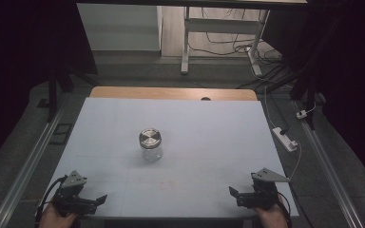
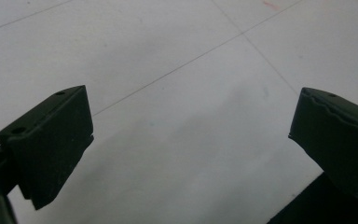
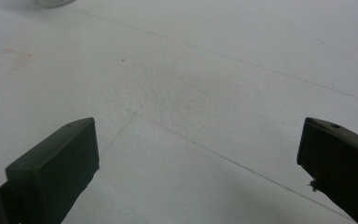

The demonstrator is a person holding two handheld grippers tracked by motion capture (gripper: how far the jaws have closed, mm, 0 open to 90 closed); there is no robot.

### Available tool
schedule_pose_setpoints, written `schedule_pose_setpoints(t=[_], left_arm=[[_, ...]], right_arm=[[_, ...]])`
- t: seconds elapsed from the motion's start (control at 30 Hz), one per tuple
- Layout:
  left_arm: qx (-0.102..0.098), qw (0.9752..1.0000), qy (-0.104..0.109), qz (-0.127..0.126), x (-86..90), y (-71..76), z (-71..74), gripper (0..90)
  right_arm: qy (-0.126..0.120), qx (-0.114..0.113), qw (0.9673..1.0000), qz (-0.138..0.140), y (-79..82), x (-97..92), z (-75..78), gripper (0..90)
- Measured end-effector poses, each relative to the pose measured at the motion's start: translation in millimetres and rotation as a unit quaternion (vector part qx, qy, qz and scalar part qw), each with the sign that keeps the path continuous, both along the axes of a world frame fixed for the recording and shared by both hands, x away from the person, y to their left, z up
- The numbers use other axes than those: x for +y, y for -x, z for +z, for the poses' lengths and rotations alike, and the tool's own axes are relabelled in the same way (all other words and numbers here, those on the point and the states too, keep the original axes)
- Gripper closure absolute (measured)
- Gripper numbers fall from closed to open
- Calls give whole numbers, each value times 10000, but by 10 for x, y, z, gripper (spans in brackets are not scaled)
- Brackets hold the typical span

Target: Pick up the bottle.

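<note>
A clear glass jar (image 1: 150, 145) with a silver metal lid stands upright near the middle of the white table top (image 1: 209, 137). My left gripper (image 1: 100, 199) rests at the front left corner, held by a hand, its jaws pointing right. In the left gripper view it (image 2: 191, 140) is open over bare table. My right gripper (image 1: 233, 192) sits at the front right corner, jaws pointing left. The right gripper view has it (image 3: 198, 158) open with nothing between the jaws, and the jar's base (image 3: 51, 2) at the top left edge. Both grippers are well short of the jar.
A white power strip (image 1: 285, 138) with a cable lies off the table's right edge. A wooden strip (image 1: 171, 93) runs along the far edge. Metal rails flank the table on the floor. Desk legs (image 1: 185, 42) and loose cables stand beyond.
</note>
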State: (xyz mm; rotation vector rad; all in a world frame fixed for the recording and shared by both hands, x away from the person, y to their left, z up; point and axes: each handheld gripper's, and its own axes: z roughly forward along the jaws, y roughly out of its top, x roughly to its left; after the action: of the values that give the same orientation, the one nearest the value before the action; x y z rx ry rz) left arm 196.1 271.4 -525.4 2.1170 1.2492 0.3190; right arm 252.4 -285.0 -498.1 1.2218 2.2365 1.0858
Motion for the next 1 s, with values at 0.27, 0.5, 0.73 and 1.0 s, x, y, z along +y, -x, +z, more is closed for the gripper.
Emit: schedule_pose_setpoints(t=[0.27,0.5,0.73,1.0], left_arm=[[37,9998,206,-54,35,-7,3,0],[90,9997,216,-88,34,-18,-2,0],[86,9997,227,-60,29,-17,2,0],[89,9992,353,-137,33,-25,6,0]], right_arm=[[-39,58,9999,82,-6,1,-1,0],[-64,72,9999,118,-9,0,-3,0],[-19,82,9998,161,-11,8,-5,0],[31,95,9997,215,-8,17,-6,0]])
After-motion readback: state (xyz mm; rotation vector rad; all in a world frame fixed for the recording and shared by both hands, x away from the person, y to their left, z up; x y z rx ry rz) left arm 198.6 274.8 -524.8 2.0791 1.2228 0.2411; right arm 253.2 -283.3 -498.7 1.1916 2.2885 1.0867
